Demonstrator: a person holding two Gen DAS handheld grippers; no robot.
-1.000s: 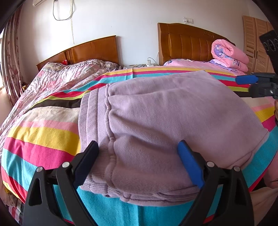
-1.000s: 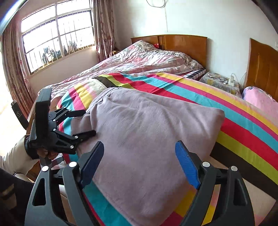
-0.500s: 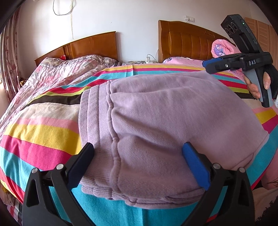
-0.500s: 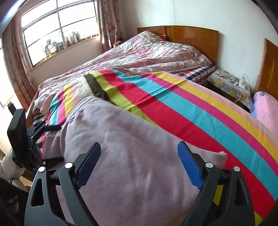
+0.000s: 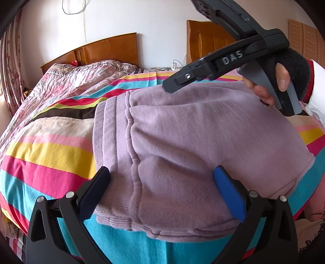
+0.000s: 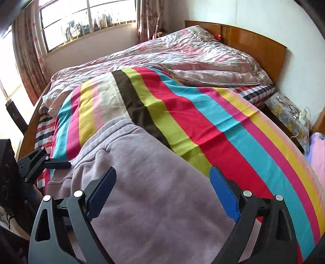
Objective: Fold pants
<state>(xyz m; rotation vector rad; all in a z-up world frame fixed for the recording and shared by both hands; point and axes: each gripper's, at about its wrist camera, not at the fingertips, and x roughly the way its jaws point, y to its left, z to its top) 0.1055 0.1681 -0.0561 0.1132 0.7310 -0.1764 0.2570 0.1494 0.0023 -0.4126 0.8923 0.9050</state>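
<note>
- One window (image 6: pixel 85 22) is at the far left of the right wrist view, with one flowered curtain (image 6: pixel 148 18) beside it.
- Two wooden headboards are in the left wrist view: one (image 5: pixel 105 50) behind the crumpled pink quilt (image 5: pixel 67 81), one (image 5: pixel 205 38) more to the right.
- One striped sheet (image 5: pixel 46 154) covers the near bed.
- One pair of lilac pants (image 5: pixel 193 146) lies folded on this sheet, its ribbed waistband turned to the left.
- The left gripper (image 5: pixel 162 193) has its two jaws spread wide over the near edge of the pants; the pads do not press the cloth.
- The right gripper (image 6: pixel 162 190) hangs above the pants, its two jaws opening, with nothing clamped between them.
- One hand (image 5: pixel 272 85) in a dark cuff holds the right gripper's handle, at the right of the left wrist view.
</note>
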